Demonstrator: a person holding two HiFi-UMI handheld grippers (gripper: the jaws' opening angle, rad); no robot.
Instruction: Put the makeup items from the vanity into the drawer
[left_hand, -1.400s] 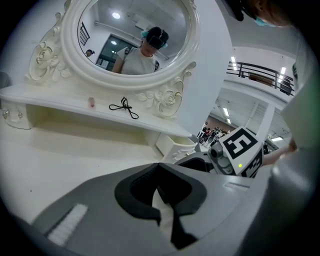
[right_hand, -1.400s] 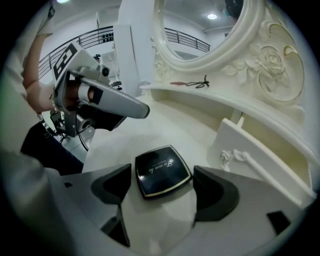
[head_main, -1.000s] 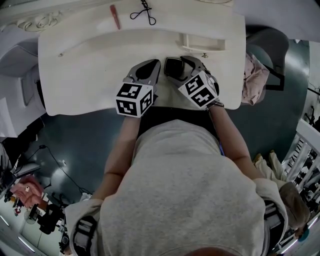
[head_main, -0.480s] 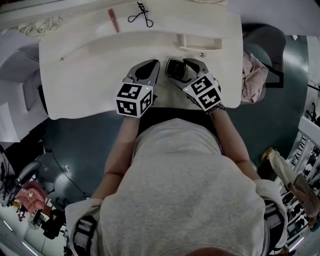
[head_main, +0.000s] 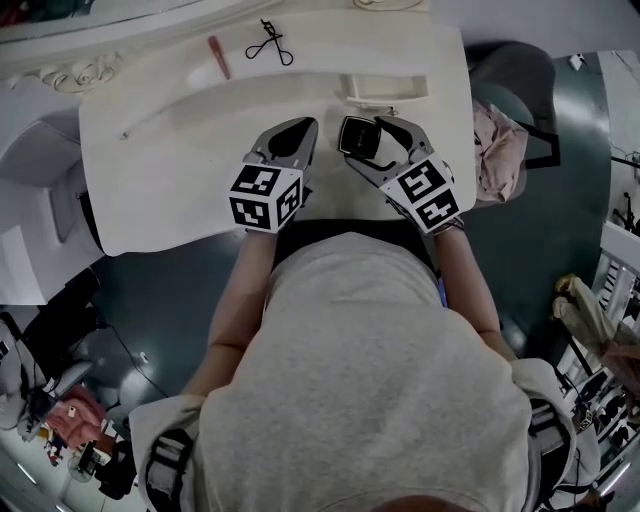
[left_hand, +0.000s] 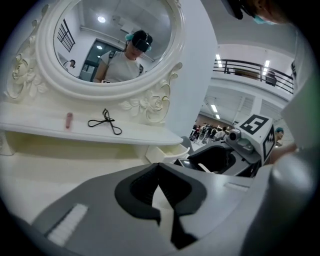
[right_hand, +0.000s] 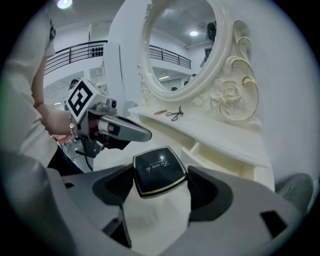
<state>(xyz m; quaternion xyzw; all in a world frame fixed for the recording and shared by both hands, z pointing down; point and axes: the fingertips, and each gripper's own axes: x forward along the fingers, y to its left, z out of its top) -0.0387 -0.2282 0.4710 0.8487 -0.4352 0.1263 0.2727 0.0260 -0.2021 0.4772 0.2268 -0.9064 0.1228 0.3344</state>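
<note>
The step in hand was judged to be transfer: the right tongs (head_main: 366, 140) were clamped on the black square gold-trimmed compact (right_hand: 159, 171) over the middle of the white vanity table (head_main: 170, 150), with the left tongs (left_hand: 157, 166) closed on nothing beside them. The next move called for carrying the compact up-frame to the small open cream drawer (head_main: 385, 88) and releasing it inside. A pink lipstick tube (head_main: 217, 57) and a black wire eyelash curler (head_main: 268, 42) lay on the back shelf (head_main: 380, 45) at upper left, and the table stood on a dark floor (head_main: 150, 290) with a dark chair (head_main: 525, 85) at right.

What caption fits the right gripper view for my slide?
Right gripper clamps a black compact at the vanity, open drawer ahead.
</note>
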